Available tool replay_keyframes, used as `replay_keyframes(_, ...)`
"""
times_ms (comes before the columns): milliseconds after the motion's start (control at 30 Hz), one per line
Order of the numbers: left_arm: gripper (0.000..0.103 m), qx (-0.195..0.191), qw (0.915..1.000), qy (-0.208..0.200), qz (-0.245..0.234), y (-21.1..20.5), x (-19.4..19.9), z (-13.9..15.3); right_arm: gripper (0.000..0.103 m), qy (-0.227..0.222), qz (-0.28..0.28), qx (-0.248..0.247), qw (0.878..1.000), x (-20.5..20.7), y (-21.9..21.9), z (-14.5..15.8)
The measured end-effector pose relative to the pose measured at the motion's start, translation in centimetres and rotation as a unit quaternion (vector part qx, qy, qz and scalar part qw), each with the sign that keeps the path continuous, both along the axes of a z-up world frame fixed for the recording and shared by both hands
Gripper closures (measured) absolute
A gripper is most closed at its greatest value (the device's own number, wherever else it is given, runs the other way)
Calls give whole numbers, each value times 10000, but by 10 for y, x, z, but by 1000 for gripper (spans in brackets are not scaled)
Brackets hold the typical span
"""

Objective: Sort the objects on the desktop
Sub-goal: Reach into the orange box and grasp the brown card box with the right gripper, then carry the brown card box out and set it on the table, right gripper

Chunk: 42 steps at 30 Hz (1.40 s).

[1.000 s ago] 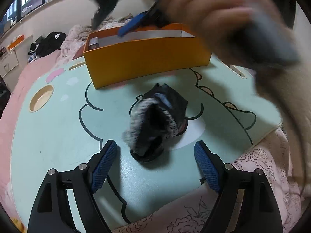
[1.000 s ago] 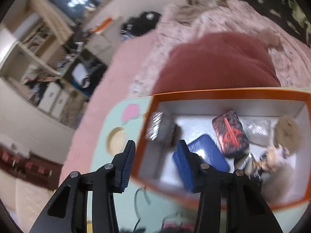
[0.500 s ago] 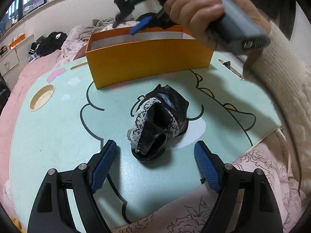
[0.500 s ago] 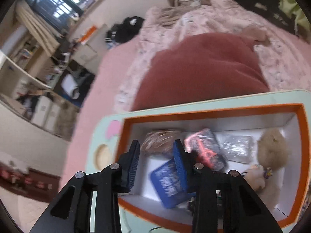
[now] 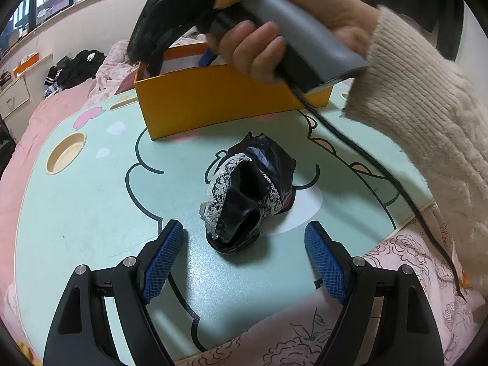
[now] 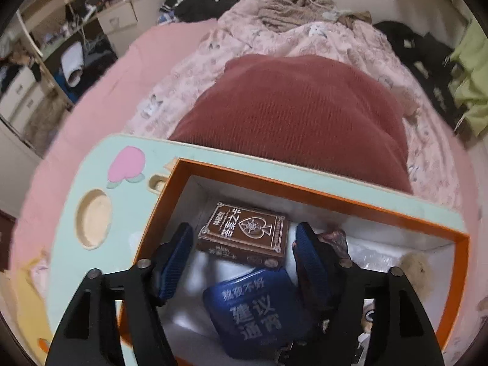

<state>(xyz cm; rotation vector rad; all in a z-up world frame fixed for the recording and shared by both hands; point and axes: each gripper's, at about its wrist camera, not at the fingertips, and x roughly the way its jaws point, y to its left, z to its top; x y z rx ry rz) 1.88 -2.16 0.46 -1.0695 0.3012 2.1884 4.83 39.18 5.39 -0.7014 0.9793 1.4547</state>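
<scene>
I'm opening the right tongs [image 6: 244, 244] over the orange box [image 6: 305, 187], the brown card box [image 6: 244, 233] lying loose inside between them — next I'm expecting the wide, empty left tongs [image 5: 244, 254] to take the black lace-trimmed pouch [image 5: 248, 195] on the tabletop [image 5: 91, 201].

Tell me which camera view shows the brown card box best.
The right wrist view. There the brown rectangular card box lies inside the orange cardboard storage box, its printed top plain to read, between the opening pads of the right gripper, untouched. The left wrist view shows only the storage box's outer wall; the card box is hidden.
</scene>
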Motion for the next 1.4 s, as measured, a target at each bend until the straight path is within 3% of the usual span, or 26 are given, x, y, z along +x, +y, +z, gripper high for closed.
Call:
replay_keyframes(33, 21, 1, 10000, 2, -36, 0, 0, 0, 32, -171, -12, -51, 9998, -2, 1, -3)
replay_keyframes(100, 21, 19, 10000, -6, -76, -1, 0, -1, 44, 251, -14, -203, 9995, 3, 1, -10)
replay_keyframes(267, 21, 94, 9999, -33, -106, -3, -1, 1, 45, 525, -145, 22, 9985, 15, -11, -7)
replay_keyframes(467, 21, 199, 9997, -85, -65, -7, -2, 1, 44, 1177, -332, 1547, 9804, 46, -86, 53)
replay_keyframes(533, 21, 253, 9996, -109, -39, -9, -2, 2, 44, 1093, -231, 1861, 9762, 48, -127, 66)
replay_keyframes(600, 21, 351, 9993, -150, -7, -12, -3, 2, 43, 708, -155, 1973, 9777, 44, -167, 67)
replay_keyframes(667, 21, 500, 9985, -220, 48, -18, -5, 3, 43, 478, -119, 2019, 9782, 41, -199, 57)
replay_keyframes(800, 21, 844, 9954, -377, 242, -32, -13, 4, 43, 526, -210, 1854, 9810, 40, -247, 12)
replay_keyframes(900, 21, 1012, 9933, -429, 367, -38, -14, 6, 43, 175, -379, 1705, 9845, 33, -250, -18)
replay_keyframes(1000, 21, 971, 9934, -450, 409, -37, -15, 5, 43, 286, -438, 1537, 9867, 36, -239, -46)
replay_keyframes(1067, 21, 941, 9938, -440, 397, -35, -15, 4, 40, 464, -595, 1532, 9853, 45, -240, -53)
replay_keyframes(1133, 21, 975, 9935, -434, 399, -37, -15, 5, 8, 645, -782, 1719, 9799, 53, -254, -50)
replay_keyframes(1167, 21, 1001, 9932, -435, 407, -38, -15, 5, 4, 669, -891, 1796, 9774, 57, -263, -47)
replay_keyframes(1300, 21, 1048, 9924, -471, 433, -40, -17, 4, 3, 388, -863, 1546, 9834, 53, -279, -53)
replay_keyframes(1400, 21, 1061, 9926, -411, 426, -40, -16, 7, 1, -404, -849, 1338, 9865, 35, -278, -59)
